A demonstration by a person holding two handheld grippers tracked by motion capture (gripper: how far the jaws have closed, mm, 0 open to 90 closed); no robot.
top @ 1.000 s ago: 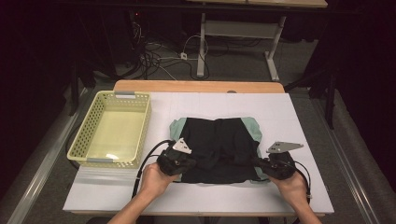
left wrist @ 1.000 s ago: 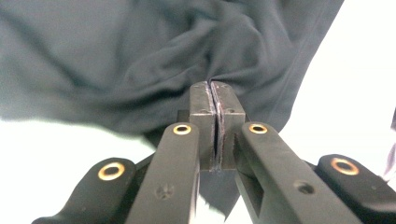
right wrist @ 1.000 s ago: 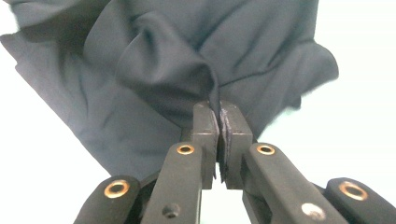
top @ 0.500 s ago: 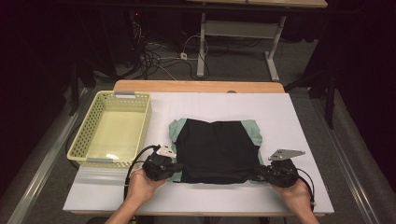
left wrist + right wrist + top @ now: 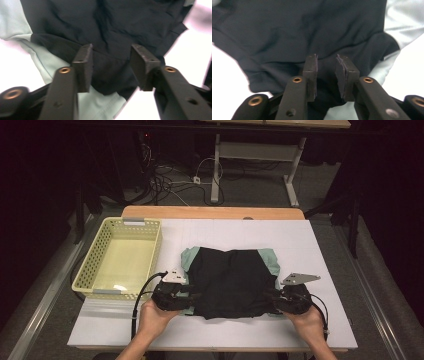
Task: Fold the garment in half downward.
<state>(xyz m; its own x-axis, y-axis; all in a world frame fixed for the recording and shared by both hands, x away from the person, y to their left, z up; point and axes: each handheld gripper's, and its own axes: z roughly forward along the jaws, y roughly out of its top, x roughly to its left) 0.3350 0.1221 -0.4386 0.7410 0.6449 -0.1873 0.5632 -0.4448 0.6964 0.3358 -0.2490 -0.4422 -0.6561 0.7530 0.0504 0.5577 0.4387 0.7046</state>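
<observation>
We find the table (image 5: 320,270) bearing two things: a folded garment (image 5: 227,280) at its middle and a yellow basket (image 5: 120,255) to the left of the garment, apart from it and with nothing in it. The garment is black with pale green parts showing at its far corners and along its near left edge; it lies flat in a rough rectangle.

The left gripper (image 5: 192,295) sits at the garment's near left corner. In the left gripper view its jaws have just been opening and stand spread, with the black hem (image 5: 110,72) lying beneath and between them, unpinched. The right gripper (image 5: 270,296) sits at the garment's near right corner; in the right gripper view its jaws have likewise just been opening, the gap is narrower, and the cloth (image 5: 325,72) appears between them but not pressed.

We judge the step in hand to be the release after a fold laid toward the person. The next move, in our view, calls for drawing both grippers clear of the garment without dragging the hem, then either a further fold or a fresh grip to carry it left to the basket.
</observation>
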